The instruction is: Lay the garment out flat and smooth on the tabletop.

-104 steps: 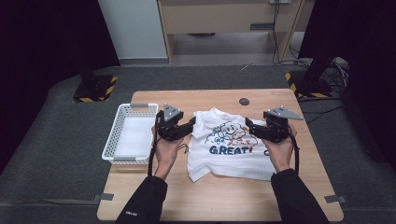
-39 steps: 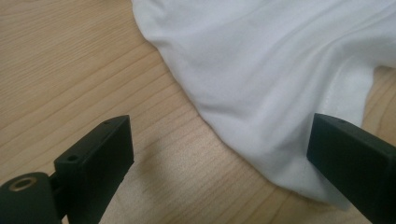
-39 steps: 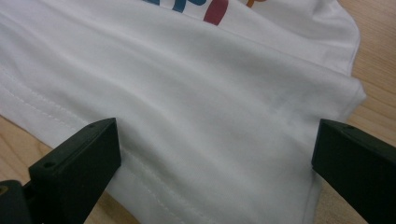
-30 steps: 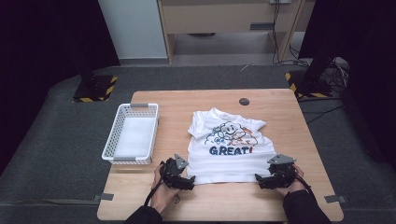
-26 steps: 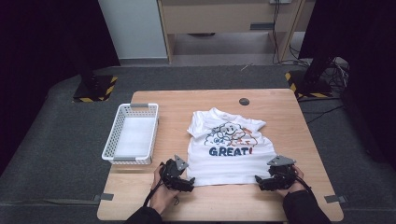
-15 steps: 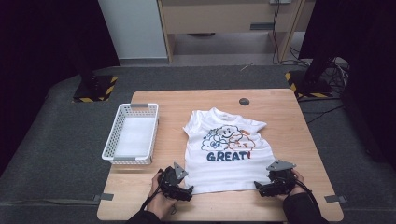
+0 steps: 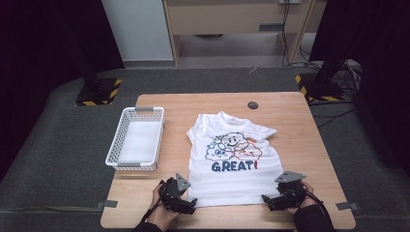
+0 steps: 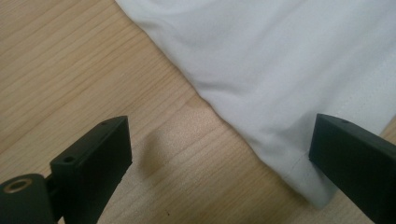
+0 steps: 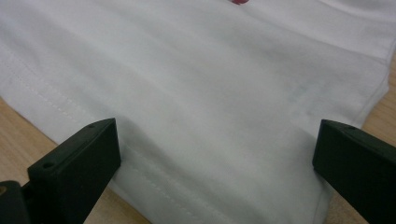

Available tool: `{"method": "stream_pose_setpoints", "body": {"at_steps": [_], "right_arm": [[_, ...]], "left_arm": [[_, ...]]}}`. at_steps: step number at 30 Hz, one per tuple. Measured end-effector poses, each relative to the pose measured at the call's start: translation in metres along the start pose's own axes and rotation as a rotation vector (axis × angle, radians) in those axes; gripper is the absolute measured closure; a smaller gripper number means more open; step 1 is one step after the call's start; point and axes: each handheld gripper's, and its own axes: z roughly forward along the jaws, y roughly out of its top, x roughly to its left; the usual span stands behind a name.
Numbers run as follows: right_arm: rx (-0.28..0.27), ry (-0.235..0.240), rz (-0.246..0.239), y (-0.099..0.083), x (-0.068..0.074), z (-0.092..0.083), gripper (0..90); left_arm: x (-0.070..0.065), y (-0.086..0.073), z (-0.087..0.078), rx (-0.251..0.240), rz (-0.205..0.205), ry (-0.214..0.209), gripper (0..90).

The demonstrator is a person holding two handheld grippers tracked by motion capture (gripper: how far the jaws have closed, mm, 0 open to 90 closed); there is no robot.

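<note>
A small white T-shirt [image 7: 232,159] printed with cartoon clouds and "GREAT!" lies flat on the wooden table [image 7: 290,116], hem toward the person. My left gripper [image 7: 191,201] sits at the hem's left corner; in its own view the left gripper [image 8: 219,154] is open, with the shirt's corner [image 8: 299,93] lying between the jaws. At the hem's right corner my right gripper [image 7: 267,198] rests low, and the right gripper [image 9: 215,154] is open wide over the white cloth [image 9: 201,84], holding nothing.
A white mesh basket [image 7: 137,138] stands empty at the table's left side. A small dark round disc [image 7: 252,105] lies near the far edge. Black-and-yellow stand bases [image 7: 96,92] sit on the grey floor beyond the table.
Both grippers came from the shirt's shoulders down to its hem. The shirt has been pulled toward the person and lies flatter. Both sets of jaws now stand open at the hem corners.
</note>
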Motion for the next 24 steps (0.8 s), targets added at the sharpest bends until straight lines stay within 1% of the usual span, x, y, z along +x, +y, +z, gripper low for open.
{"method": "stream_pose_setpoints", "body": {"at_steps": [2,4,7,8,10,14,16,18,21,23,24], "right_arm": [[0.004,0.007,-0.007,-0.001,0.003,-0.001,1.2],[0.008,0.014,-0.003,-0.001,0.005,-0.002,1.5],[0.001,0.001,-0.01,0.001,0.005,-0.003,2.0],[-0.004,0.0,-0.008,0.002,0.005,-0.003,2.0],[-0.029,-0.006,-0.003,0.004,0.004,-0.006,2.2],[-0.079,-0.014,0.019,0.009,0.002,-0.009,2.4],[-0.101,-0.016,0.028,0.013,0.0,-0.008,2.4],[-0.125,-0.017,0.042,0.017,-0.002,-0.006,2.4],[-0.146,-0.015,0.068,0.024,-0.007,0.0,2.5],[-0.138,-0.021,0.081,0.029,-0.01,0.007,2.4],[-0.126,-0.025,0.084,0.031,-0.011,0.01,2.4]], "left_arm": [[0.0,0.0,-0.001,0.003,0.003,0.001,5.2],[-0.001,0.0,-0.001,0.003,0.009,0.004,5.2],[-0.001,0.002,-0.002,0.007,0.014,-0.001,5.6],[0.0,0.002,-0.002,0.001,0.011,-0.003,5.7],[0.002,0.003,-0.004,-0.017,-0.01,-0.009,5.7],[0.01,0.008,-0.005,-0.081,-0.057,-0.021,5.8],[0.014,0.012,-0.004,-0.112,-0.075,-0.024,6.0],[0.019,0.016,0.001,-0.141,-0.107,-0.031,6.2],[0.027,0.023,0.01,-0.159,-0.15,-0.044,6.3],[0.03,0.025,0.013,-0.162,-0.169,-0.051,7.0],[0.031,0.026,0.015,-0.159,-0.174,-0.051,7.6]]}}
